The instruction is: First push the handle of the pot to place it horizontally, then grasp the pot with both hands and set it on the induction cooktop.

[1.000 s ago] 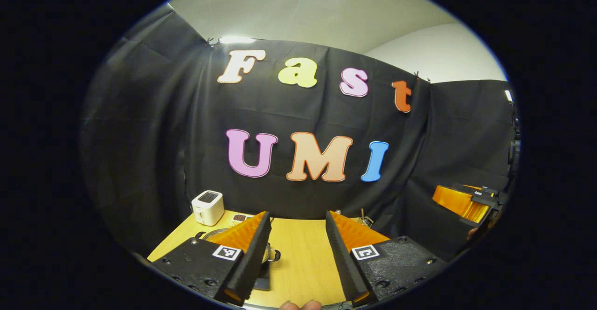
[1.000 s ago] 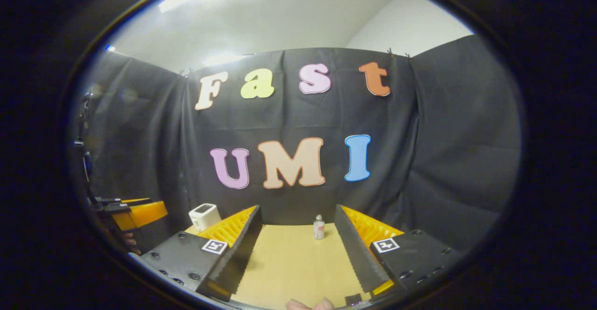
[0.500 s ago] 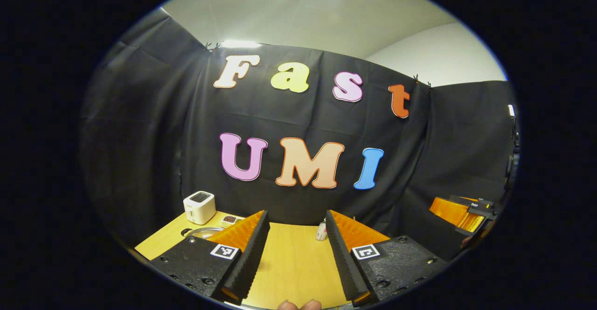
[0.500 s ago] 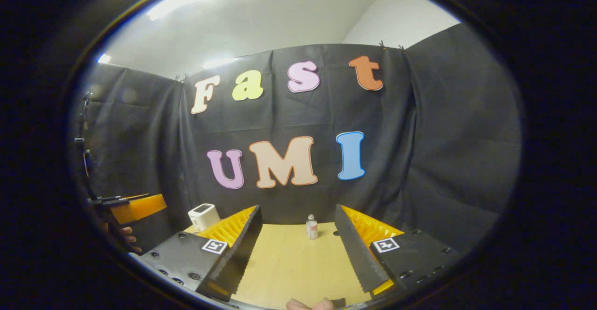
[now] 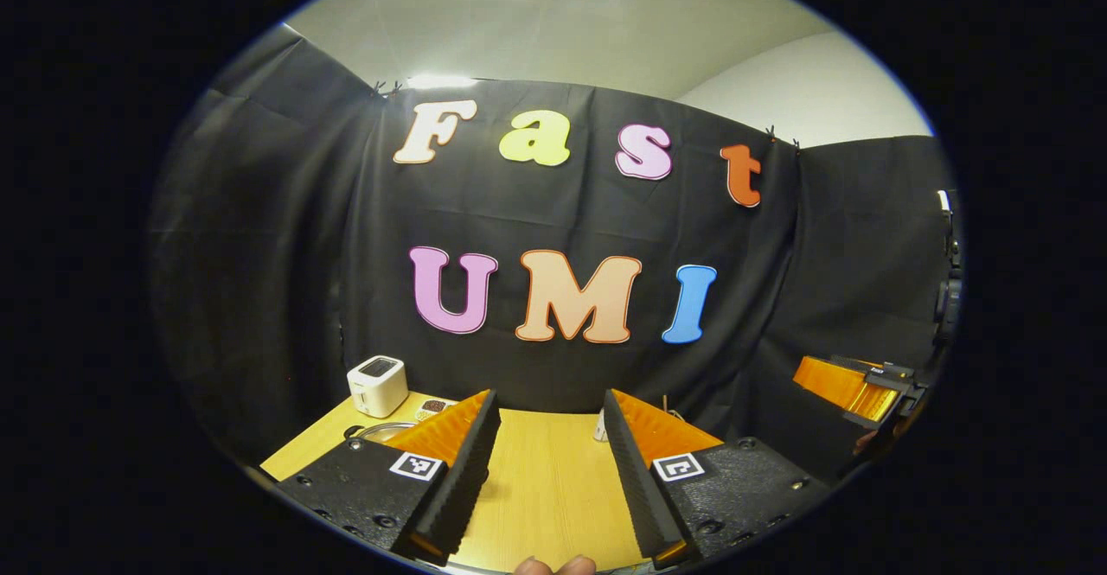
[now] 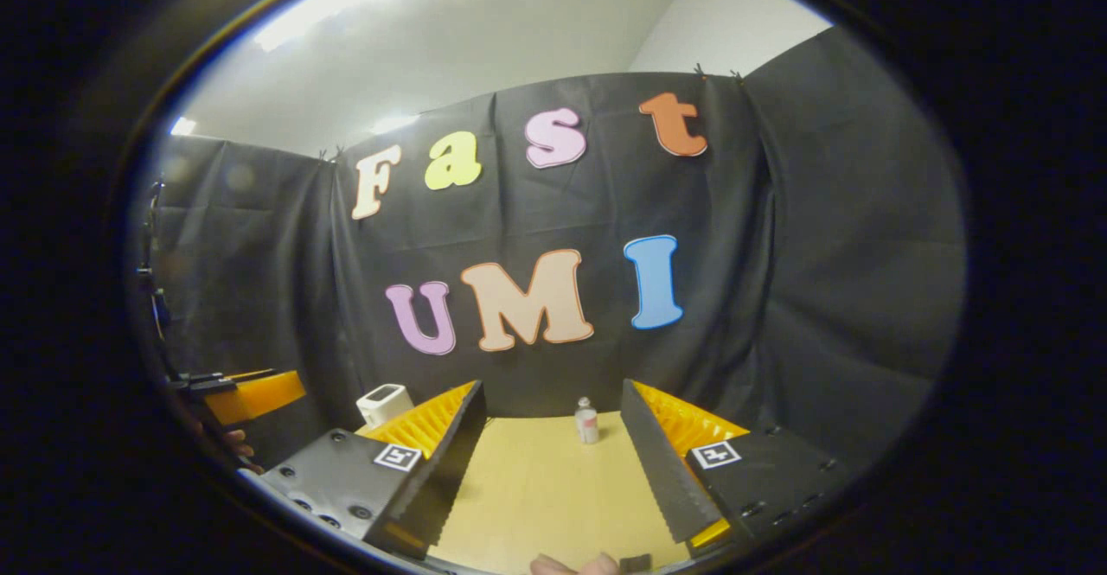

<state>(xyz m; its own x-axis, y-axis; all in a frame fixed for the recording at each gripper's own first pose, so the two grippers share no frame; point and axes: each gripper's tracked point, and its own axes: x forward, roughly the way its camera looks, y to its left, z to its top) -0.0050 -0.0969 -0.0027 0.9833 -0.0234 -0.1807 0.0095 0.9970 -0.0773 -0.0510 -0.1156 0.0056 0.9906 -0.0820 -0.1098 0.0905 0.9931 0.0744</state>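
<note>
Left tool [image 5: 547, 480] is hovering wide open over the counter [image 5: 545, 488], gripping nothing. Right tool [image 6: 552, 471] is likewise standing wide open and empty above bare counter [image 6: 536, 488].

The pot [image 5: 378, 430] is lying low and left of the left tool, partly hidden behind its left finger [image 5: 454, 463]; only a rim sliver and dark side lug are showing, so the handle's axis cannot be told. Judgement: the left tool is sitting nearer the pot.

Farther back, a toaster [image 5: 377, 386] is standing by the wall, and a small bottle [image 6: 587, 420] is standing ahead of the right tool.
</note>
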